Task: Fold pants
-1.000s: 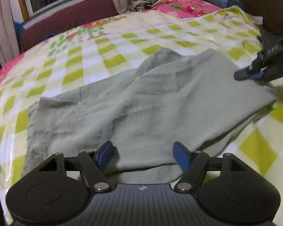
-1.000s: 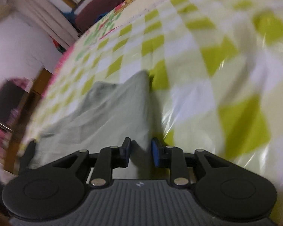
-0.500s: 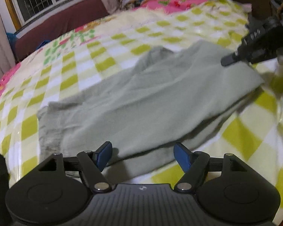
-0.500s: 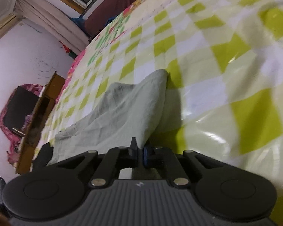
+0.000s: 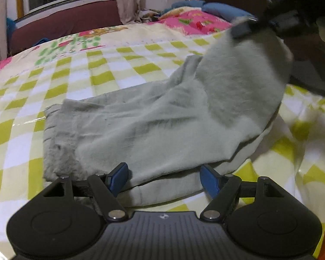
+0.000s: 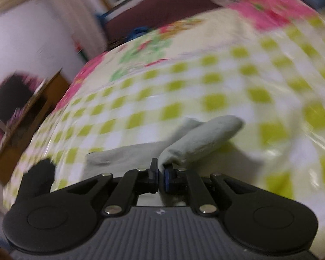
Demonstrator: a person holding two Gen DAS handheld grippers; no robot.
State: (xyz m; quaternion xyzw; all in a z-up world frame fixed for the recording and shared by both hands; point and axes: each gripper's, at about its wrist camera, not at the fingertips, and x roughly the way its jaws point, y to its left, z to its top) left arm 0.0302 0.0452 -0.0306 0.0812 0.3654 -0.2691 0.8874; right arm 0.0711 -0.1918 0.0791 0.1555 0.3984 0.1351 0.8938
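The pants (image 5: 153,125) lie on the bed (image 5: 80,80); one end is pinched in the closed right gripper (image 6: 160,174) and raised; the left gripper (image 5: 164,178) gapes wide, empty, at the near hem; carrying the raised end across is judged next.

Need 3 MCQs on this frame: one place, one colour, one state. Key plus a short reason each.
1. Where do the grey-green cotton pants lie?
A. wooden floor
B. yellow-and-white checked bedspread
C. chair

2. Colour of the left gripper finger pads?
A. blue
B. red
C. white

3. State of the right gripper?
A. open, empty
B. shut on the pants
C. resting flat on the bed

Answers:
1 B, checks surround the fabric.
2 A, both pads show blue.
3 B, fabric is pinched between its fingers, that end raised.
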